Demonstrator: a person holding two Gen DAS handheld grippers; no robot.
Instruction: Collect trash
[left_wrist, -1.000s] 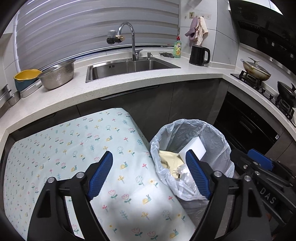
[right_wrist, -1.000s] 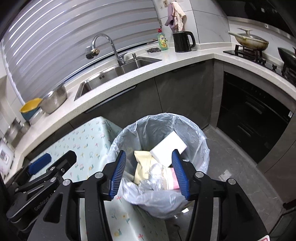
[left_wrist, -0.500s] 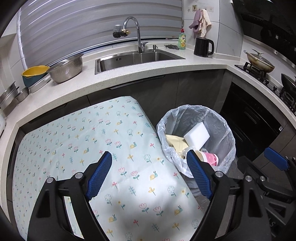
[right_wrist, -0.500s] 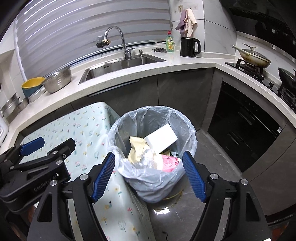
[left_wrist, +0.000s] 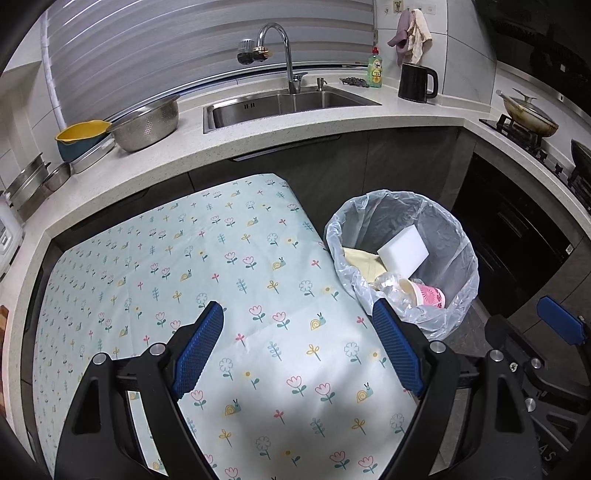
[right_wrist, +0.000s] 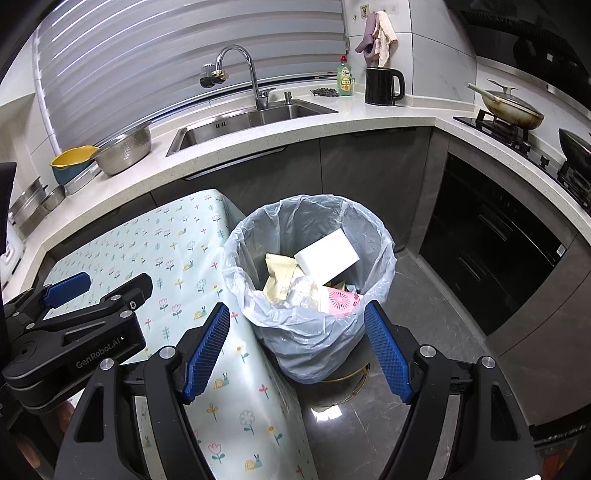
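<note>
You saw a thin, crinkled translucent plastic liner (right_wrist: 306, 332), a matt printed tablecloth (left_wrist: 229, 266), and a brushed steel sink (left_wrist: 280, 107).

Steel sink (left_wrist: 284, 107) set into a pale speckled counter (left_wrist: 369, 118), at twelve o'clock. Curved chrome tap (left_wrist: 280, 48) behind the basin. Green soap bottle (left_wrist: 376, 70) and black kettle (left_wrist: 415, 83) at one o'clock, with cloths (left_wrist: 412, 33) hung on the wall above the kettle. Perforated steel bowl (left_wrist: 146, 123) at ten o'clock, just beside a yellow-and-blue basin (left_wrist: 79, 138). Lidded pan (right_wrist: 511, 105) on the hob (right_wrist: 517, 136), at two o'clock. Flower-and-snail patterned tablecloth (left_wrist: 229, 280) spread flat below the counter, filling the centre toward eight o'clock. Dark cabinet fronts (right_wrist: 369, 177) under the counter; grey tiled floor (right_wrist: 436, 317) at four o'clock.
</note>
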